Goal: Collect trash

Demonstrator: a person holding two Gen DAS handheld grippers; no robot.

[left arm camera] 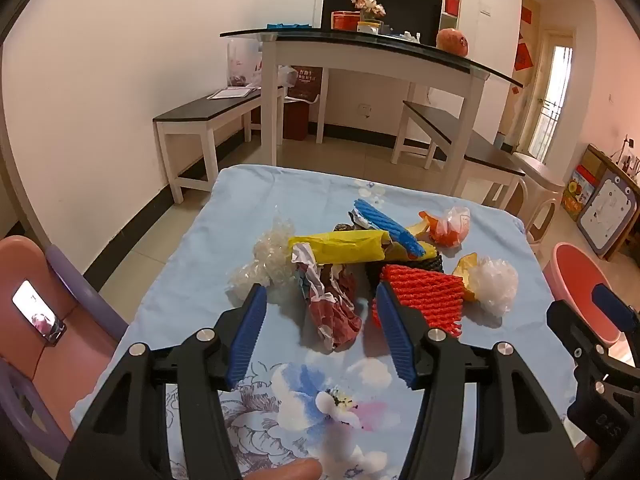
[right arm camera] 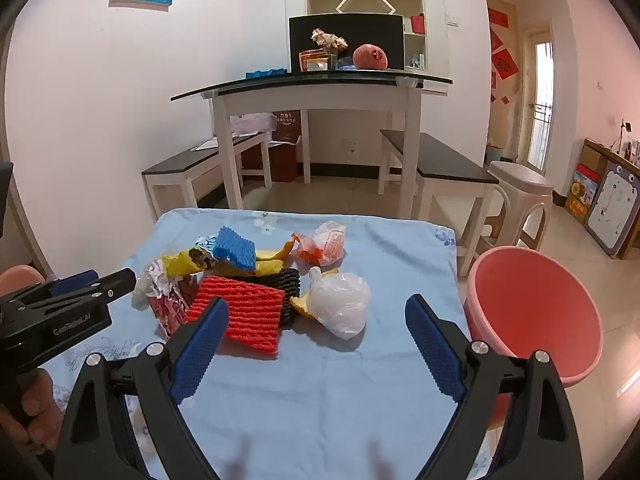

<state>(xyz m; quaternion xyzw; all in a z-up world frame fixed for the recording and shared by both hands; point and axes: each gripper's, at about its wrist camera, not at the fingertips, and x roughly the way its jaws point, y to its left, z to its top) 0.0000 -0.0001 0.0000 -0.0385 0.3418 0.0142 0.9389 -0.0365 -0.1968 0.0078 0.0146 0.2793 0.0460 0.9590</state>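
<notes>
A heap of trash lies on the blue flowered cloth (left arm camera: 312,392): a red foam net (left arm camera: 424,292) (right arm camera: 244,312), a crumpled red-and-white wrapper (left arm camera: 332,304), a yellow wrapper (left arm camera: 344,245), a blue foam net (left arm camera: 390,226) (right arm camera: 236,252), clear crumpled plastic (left arm camera: 266,264), a white plastic bag (right arm camera: 340,304) (left arm camera: 494,282) and an orange bag (right arm camera: 326,244). My left gripper (left arm camera: 320,296) is open and empty, its jaws on either side of the red-and-white wrapper. My right gripper (right arm camera: 316,306) is open and empty, just short of the white bag.
A pink basin (right arm camera: 536,308) stands beside the table's right edge. A pink-and-purple chair (left arm camera: 44,320) with a phone on it stands at the left. Behind are a white glass-topped table (right arm camera: 316,92), two benches and a plastic stool (right arm camera: 520,196).
</notes>
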